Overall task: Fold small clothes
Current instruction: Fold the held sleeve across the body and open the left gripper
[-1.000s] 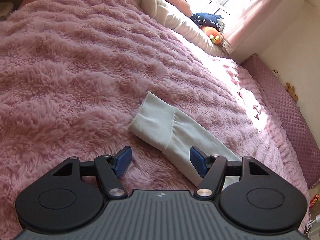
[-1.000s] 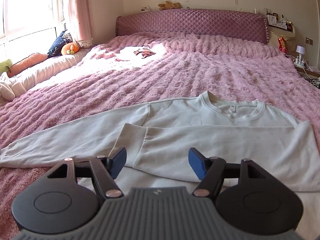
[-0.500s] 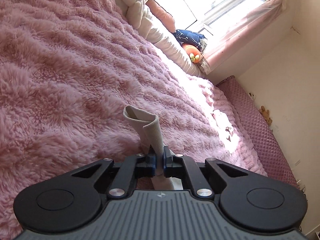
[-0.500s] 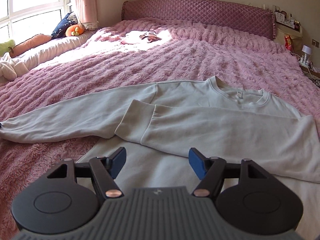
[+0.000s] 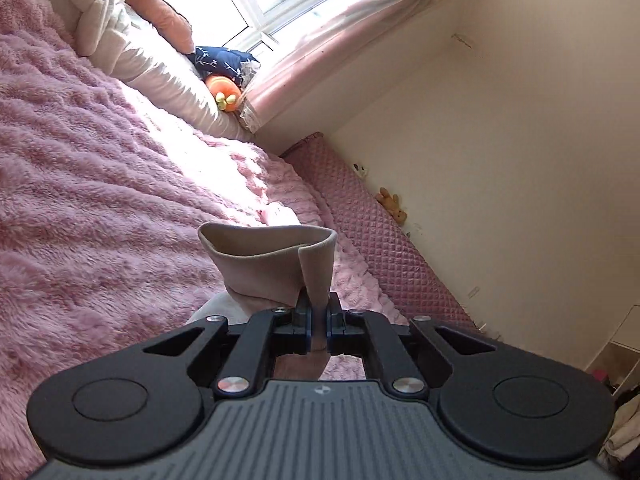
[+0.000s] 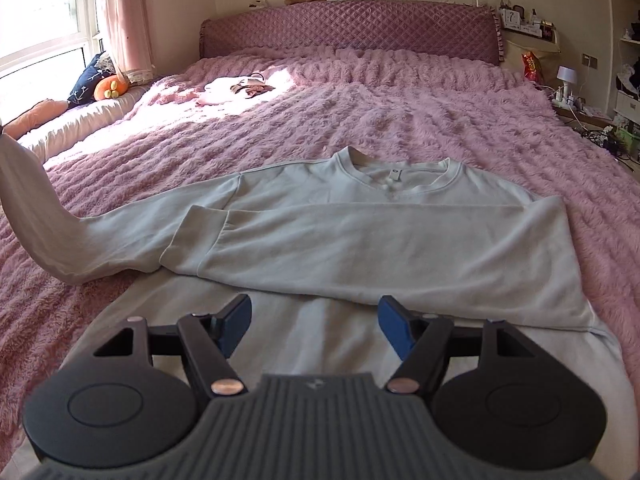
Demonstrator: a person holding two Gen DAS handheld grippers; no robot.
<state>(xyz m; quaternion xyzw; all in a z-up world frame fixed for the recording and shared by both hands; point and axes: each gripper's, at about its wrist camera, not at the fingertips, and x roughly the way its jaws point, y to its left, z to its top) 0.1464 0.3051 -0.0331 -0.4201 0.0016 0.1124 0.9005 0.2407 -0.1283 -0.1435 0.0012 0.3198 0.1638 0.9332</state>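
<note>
A pale grey-white sweatshirt (image 6: 360, 236) lies flat on the pink fluffy bedspread (image 6: 400, 112), collar toward the headboard. Its right sleeve is folded across the chest, cuff (image 6: 192, 236) at centre left. Its left sleeve (image 6: 40, 216) rises off the bed at the far left edge of the right wrist view. My left gripper (image 5: 318, 330) is shut on that sleeve's cuff (image 5: 272, 268) and holds it above the bed. My right gripper (image 6: 314, 322) is open and empty, just above the sweatshirt's lower hem area.
A quilted purple headboard (image 6: 352, 28) stands at the far end. Pillows and an orange plush (image 6: 110, 88) line the window side. A small pile of cloth (image 6: 236, 90) lies in the sunlit patch. A cluttered nightstand (image 6: 576, 96) stands at the right.
My left gripper closed on the left sleeve's cuff and has lifted it off the bed, tilting upward. My right gripper stayed open and moved slightly closer over the sweatshirt.
</note>
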